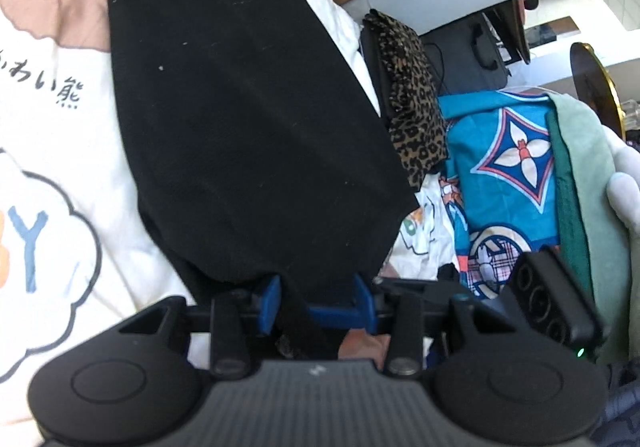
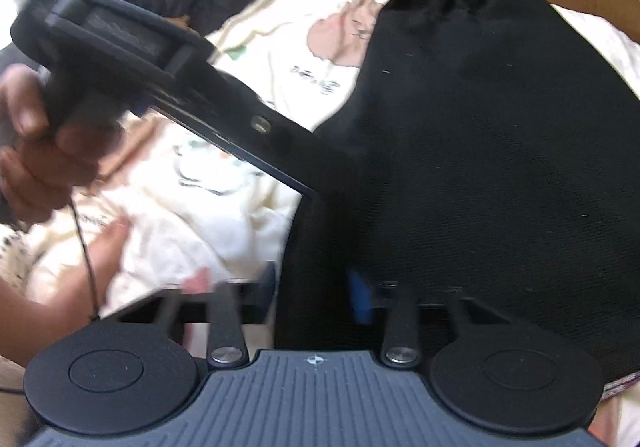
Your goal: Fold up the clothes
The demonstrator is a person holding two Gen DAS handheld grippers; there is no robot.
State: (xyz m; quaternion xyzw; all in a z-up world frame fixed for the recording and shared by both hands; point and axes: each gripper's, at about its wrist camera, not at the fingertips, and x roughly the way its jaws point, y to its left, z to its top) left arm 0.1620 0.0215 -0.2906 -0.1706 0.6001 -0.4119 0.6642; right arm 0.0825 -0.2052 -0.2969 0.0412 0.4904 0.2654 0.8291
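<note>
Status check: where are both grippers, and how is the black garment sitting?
Left gripper and right gripper: black garment between both sets of jaws, near edge. Garment lies on the white printed sheet. Clothes pile alongside, not blocking.

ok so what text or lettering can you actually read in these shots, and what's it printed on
"わい熊" in dark script on the white cartoon-print bedsheet, left wrist view; a character before it is cut off.
"Y", big blue letter inside a cloud outline on the same bedsheet; an orange letter beside it is cropped.
Small dark script under the bear drawing in the right wrist view: too blurred to read.
No readable text on the black garment.
</note>
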